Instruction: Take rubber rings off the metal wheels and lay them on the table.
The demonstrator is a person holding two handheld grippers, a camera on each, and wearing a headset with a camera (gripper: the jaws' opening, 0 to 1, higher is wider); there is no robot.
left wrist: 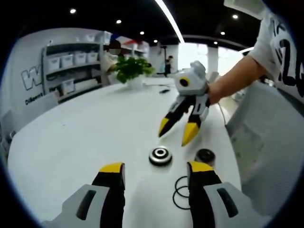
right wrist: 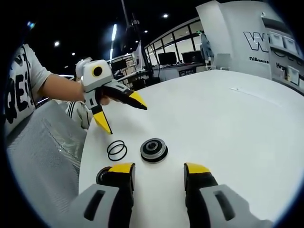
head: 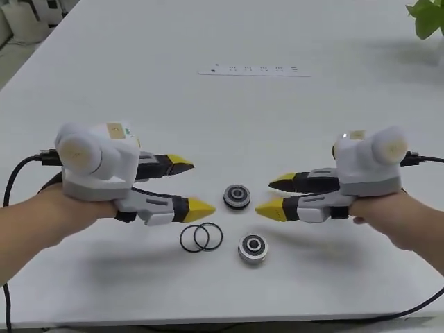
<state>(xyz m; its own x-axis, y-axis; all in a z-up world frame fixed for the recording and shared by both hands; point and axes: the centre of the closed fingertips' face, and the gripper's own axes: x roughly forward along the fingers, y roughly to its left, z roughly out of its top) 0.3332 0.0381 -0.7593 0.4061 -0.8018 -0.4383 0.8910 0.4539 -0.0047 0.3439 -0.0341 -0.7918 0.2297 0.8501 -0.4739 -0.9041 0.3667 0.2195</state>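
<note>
Two metal wheels lie flat on the white table (head: pixel 229 97): one wheel (head: pixel 236 196) midway between the grippers, the other wheel (head: pixel 252 248) nearer the front edge. Two black rubber rings (head: pixel 201 237) lie overlapping on the table just left of the nearer wheel. My left gripper (head: pixel 193 184) hovers open to the left of the wheels, yellow tips pointing right. My right gripper (head: pixel 275 195) hovers open to the right, tips pointing left. In the left gripper view the middle wheel (left wrist: pixel 160 156), the other wheel (left wrist: pixel 205 156) and the rings (left wrist: pixel 181 191) lie just ahead of my jaws.
A strip of small printed marks (head: pixel 253 70) lies at the table's far middle. A green plant (head: pixel 429 17) stands at the far right corner. A black cable (head: pixel 14 182) trails from the left gripper over the table's front edge.
</note>
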